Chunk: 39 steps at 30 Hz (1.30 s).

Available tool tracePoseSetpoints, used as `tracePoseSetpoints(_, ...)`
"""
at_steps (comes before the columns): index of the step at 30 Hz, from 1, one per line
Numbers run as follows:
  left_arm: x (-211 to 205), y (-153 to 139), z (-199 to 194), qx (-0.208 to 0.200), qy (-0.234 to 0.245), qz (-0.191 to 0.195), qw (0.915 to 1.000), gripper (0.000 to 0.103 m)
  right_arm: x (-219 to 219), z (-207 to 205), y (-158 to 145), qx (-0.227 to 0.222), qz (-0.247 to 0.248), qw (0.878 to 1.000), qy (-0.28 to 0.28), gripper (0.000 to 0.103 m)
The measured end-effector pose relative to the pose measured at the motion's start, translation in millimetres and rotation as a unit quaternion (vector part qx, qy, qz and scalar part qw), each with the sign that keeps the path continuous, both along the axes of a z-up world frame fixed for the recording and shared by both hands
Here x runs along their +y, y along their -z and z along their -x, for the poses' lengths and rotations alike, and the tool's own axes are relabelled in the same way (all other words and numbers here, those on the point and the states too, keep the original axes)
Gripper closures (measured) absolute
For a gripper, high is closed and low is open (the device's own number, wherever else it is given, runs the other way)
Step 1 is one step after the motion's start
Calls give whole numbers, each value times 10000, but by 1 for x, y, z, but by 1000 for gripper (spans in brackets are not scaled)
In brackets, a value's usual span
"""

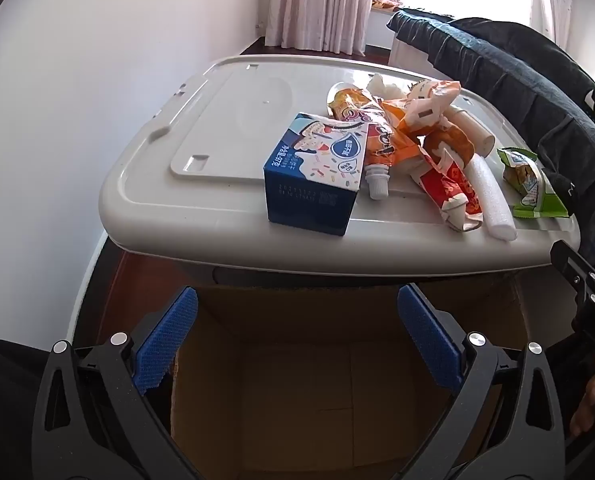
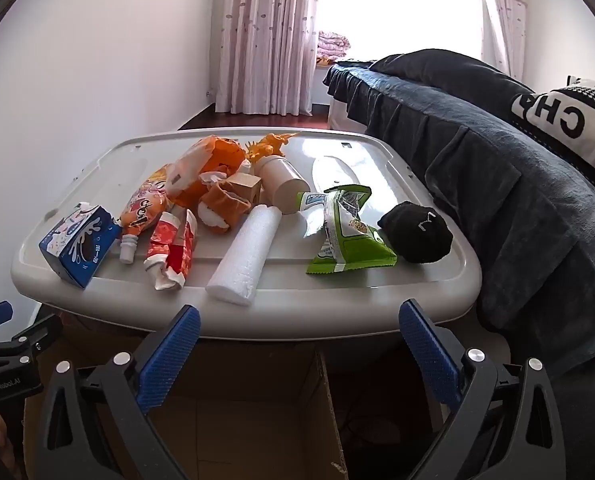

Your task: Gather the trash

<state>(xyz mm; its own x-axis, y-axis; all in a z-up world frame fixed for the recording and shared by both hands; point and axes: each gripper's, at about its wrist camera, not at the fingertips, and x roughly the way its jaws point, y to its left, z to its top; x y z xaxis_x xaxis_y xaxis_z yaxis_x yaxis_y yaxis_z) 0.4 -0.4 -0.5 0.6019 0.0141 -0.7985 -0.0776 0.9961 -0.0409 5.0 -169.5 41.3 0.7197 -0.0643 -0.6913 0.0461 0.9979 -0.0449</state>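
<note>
my left claw (image 1: 297, 336) and right claw (image 2: 299, 344) both hang released over the cardboard box (image 1: 337, 380) | wrappers, blue carton (image 1: 313, 176) heaped on grey lid surface (image 1: 157, 200), handy for dropping in

Our left gripper (image 1: 297, 332) and right gripper (image 2: 299, 350) share black frames, silver screws and blue textured pads (image 2: 169, 356). At nine o'clock we read "GenRobot.AI".

The right hand-held gripper (image 2: 299, 344) hung open above a cardboard box (image 2: 257, 408), facing wrappers, a foam cylinder (image 2: 243, 254) and a black cap (image 2: 417, 232) on the grey lid (image 2: 377, 304).
</note>
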Motion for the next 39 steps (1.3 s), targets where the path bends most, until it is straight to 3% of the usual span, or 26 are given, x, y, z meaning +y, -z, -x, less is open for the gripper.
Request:
tracePoseSetpoints(9,0,10,5,-30,-102,96,9999,5,-1,-2,2,5,49,10000,5,5)
tracePoseSetpoints(39,3,3,0,31,-26,50,10000,5,-5,-2,3,80,-62,9999,109,5)
